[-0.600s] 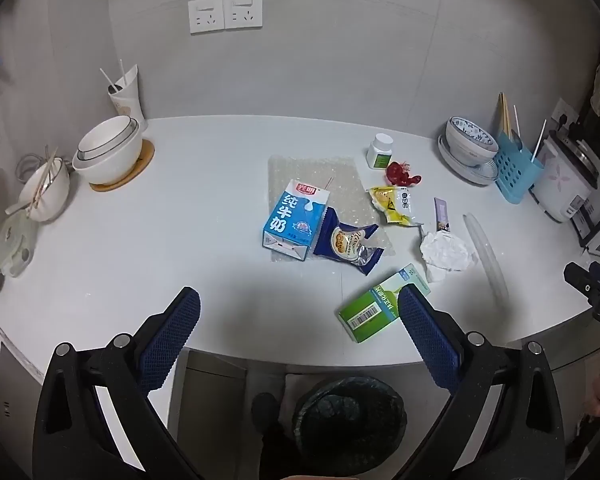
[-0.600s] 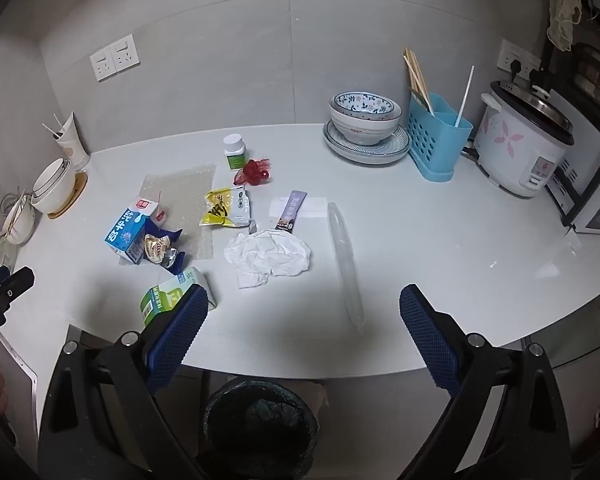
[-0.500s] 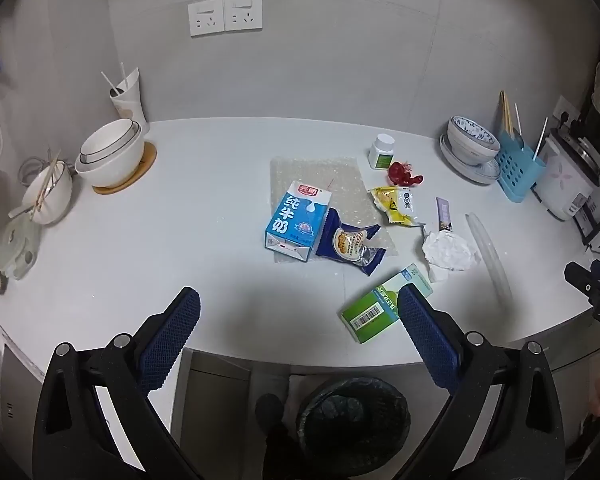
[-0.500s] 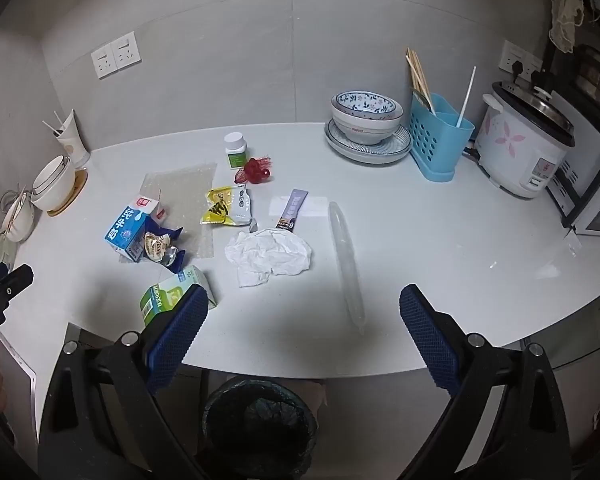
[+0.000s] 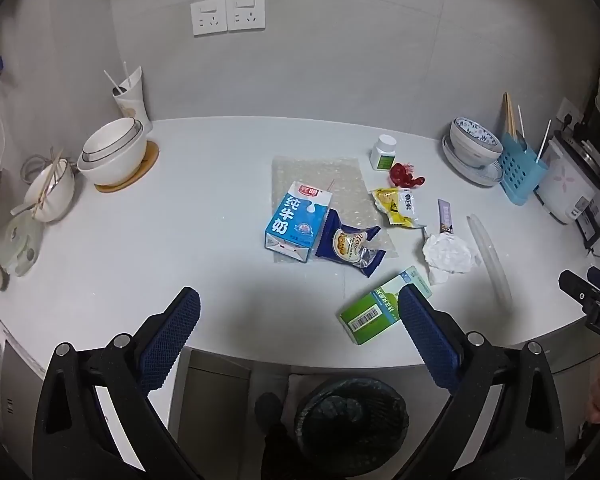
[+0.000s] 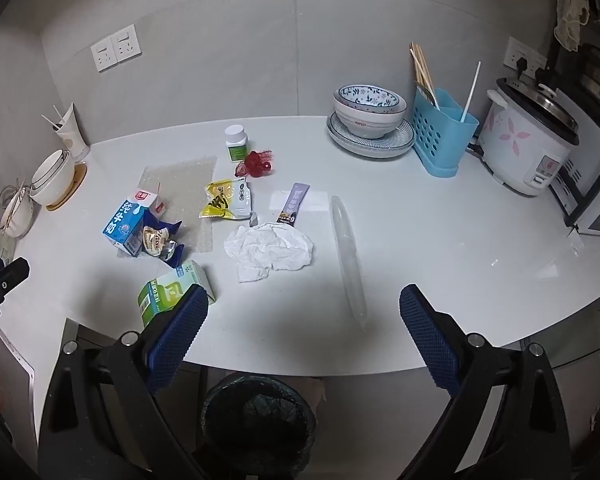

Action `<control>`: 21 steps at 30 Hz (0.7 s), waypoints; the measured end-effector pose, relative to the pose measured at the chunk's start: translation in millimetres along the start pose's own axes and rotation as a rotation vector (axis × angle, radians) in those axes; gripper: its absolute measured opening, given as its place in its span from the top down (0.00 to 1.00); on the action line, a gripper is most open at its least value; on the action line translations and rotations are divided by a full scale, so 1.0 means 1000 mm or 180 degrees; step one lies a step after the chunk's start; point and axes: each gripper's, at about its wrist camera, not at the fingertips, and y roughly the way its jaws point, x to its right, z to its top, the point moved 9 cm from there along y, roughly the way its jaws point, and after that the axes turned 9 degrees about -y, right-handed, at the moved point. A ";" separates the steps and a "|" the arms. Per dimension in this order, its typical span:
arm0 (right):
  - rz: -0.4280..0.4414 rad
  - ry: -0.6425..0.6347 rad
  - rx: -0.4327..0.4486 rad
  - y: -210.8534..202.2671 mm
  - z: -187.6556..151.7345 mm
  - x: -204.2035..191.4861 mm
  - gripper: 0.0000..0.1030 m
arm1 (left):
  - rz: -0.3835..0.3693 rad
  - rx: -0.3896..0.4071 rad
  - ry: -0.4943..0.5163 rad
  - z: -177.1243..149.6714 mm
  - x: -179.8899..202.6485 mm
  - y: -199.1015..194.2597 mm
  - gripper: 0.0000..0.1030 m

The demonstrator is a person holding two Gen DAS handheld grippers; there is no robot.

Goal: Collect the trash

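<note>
Trash lies on the white counter [image 5: 180, 220]: a blue milk carton [image 5: 296, 216], a dark blue wrapper [image 5: 350, 245], a green box [image 5: 376, 308], a yellow packet [image 5: 398, 206], crumpled white tissue [image 6: 270, 246], a purple sachet [image 6: 294, 208], red netting [image 6: 256, 162] and a clear plastic sleeve [image 6: 348, 256]. A black bin [image 5: 350, 428] stands on the floor below the counter's front edge. My left gripper [image 5: 296, 332] is open and empty above the edge, near the green box. My right gripper [image 6: 302, 336] is open and empty above the edge, in front of the tissue.
White bowls on a wooden coaster [image 5: 114, 152] and a cup [image 5: 132, 100] stand at the left. A pill bottle [image 5: 383, 152], patterned bowls on a plate [image 6: 370, 118], a blue utensil caddy [image 6: 444, 130] and a rice cooker [image 6: 528, 148] stand at the back right.
Both grippers have stayed open and drifted only slightly; the counter items have not moved.
</note>
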 end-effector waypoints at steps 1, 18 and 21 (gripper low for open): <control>-0.0002 0.0004 -0.0004 0.001 -0.001 0.000 0.10 | -0.0003 0.0001 -0.0008 0.000 0.000 0.000 0.06; 0.0023 -0.0004 -0.0020 0.003 -0.002 0.004 0.10 | -0.0011 -0.0096 -0.0024 -0.003 0.007 0.004 0.06; 0.0026 0.0003 -0.0035 0.005 -0.002 0.005 0.10 | -0.0020 -0.0099 -0.0018 -0.004 0.008 0.005 0.06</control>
